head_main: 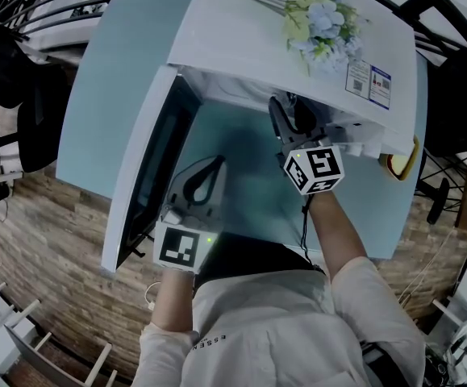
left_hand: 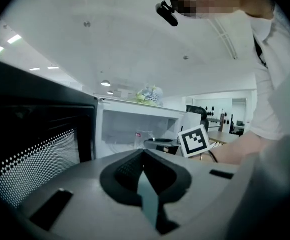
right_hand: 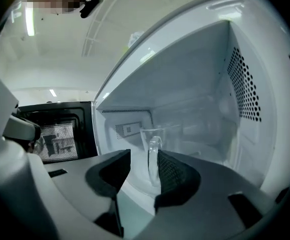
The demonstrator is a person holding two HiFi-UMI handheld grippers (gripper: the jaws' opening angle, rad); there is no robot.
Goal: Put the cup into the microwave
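Note:
The white microwave (head_main: 298, 47) stands on the teal table (head_main: 104, 95) with its door (head_main: 148, 176) swung wide to the left. A clear glass cup (right_hand: 152, 139) stands on the floor of the cavity. My right gripper (right_hand: 143, 156) reaches into the cavity and is open; the cup's handle stands between its pads, close to the right one. In the head view only the rear of the right gripper (head_main: 285, 119) shows under the microwave's top. My left gripper (head_main: 215, 164) hovers in front of the open door, shut and empty, its tip (left_hand: 143, 151) aimed at the cavity.
A bunch of artificial flowers (head_main: 322, 22) lies on the microwave's top beside a printed sticker (head_main: 370, 81). A yellow object (head_main: 402, 161) peeks out at the microwave's right side. The open door's dark window (left_hand: 29, 154) fills the left of the left gripper view.

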